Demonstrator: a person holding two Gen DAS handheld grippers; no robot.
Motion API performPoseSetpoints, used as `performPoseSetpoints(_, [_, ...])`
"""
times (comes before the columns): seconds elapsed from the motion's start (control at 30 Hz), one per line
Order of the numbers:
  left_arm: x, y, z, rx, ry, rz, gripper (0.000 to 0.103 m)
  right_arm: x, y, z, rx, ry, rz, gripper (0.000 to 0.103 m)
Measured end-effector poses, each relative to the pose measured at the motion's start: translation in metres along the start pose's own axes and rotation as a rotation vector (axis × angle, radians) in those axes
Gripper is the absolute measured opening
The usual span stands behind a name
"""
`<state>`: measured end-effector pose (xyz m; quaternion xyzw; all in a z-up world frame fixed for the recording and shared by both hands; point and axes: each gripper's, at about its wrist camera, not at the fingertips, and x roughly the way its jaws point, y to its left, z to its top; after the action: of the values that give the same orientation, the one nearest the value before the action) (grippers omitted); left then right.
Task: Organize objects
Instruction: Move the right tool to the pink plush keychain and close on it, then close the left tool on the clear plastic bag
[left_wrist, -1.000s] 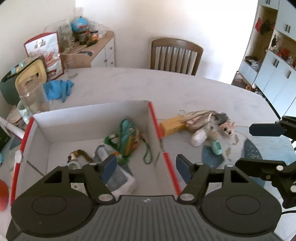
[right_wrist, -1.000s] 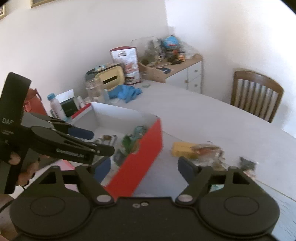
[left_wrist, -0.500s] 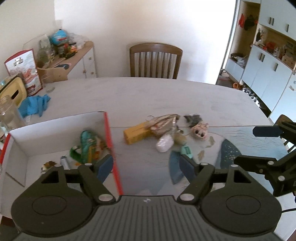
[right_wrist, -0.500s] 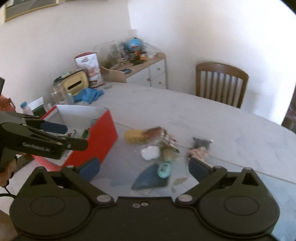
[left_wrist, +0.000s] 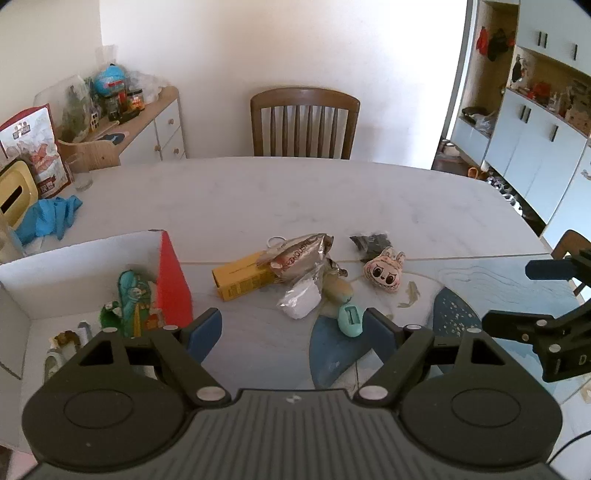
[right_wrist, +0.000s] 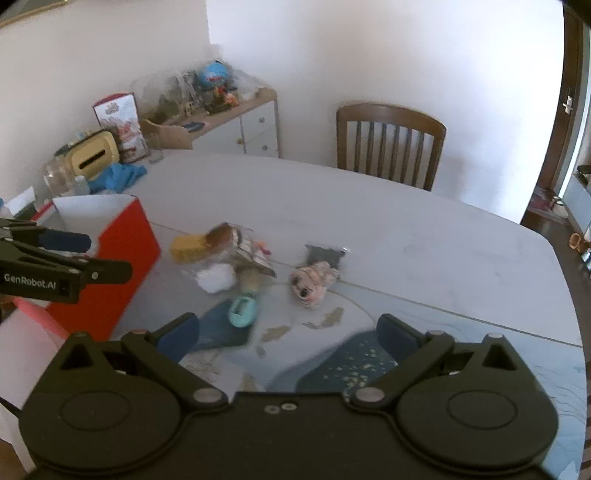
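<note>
Both jaws spread, empty (left gripper (left_wrist: 291, 326) just widened): straddle the teal toy (left_wrist: 350, 319) at twelve o'clock, then close.

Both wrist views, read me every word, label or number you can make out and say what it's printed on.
"GenRobot.AI": on the side of the left claw, right wrist view.
Silver foil packet: print there, upside down, too unclear to read.
Yellow box: print too small.
Red and white bag: print too small.
</note>
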<state>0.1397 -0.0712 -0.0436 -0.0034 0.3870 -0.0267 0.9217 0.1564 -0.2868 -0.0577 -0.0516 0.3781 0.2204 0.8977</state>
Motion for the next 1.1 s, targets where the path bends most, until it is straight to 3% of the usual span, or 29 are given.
performPoseSetpoints(0.43, [0.057,-0.01,0.003,0.019,-0.022,0.045,0.083,0.046,-0.03,0.005,-0.085,-0.008,-0.089,0.102])
performPoseSetpoints(0.7, [0.091,-0.008,0.004,-0.022,-0.008,0.049,0.083,0.088,-0.043,0.009,0.003,0.041,-0.052,0.097])
performPoseSetpoints(1.1, [0.128,-0.004,0.004,-0.036,0.033,0.045,0.083,0.13,-0.044,0.017,0.06,0.079,0.021,0.079])
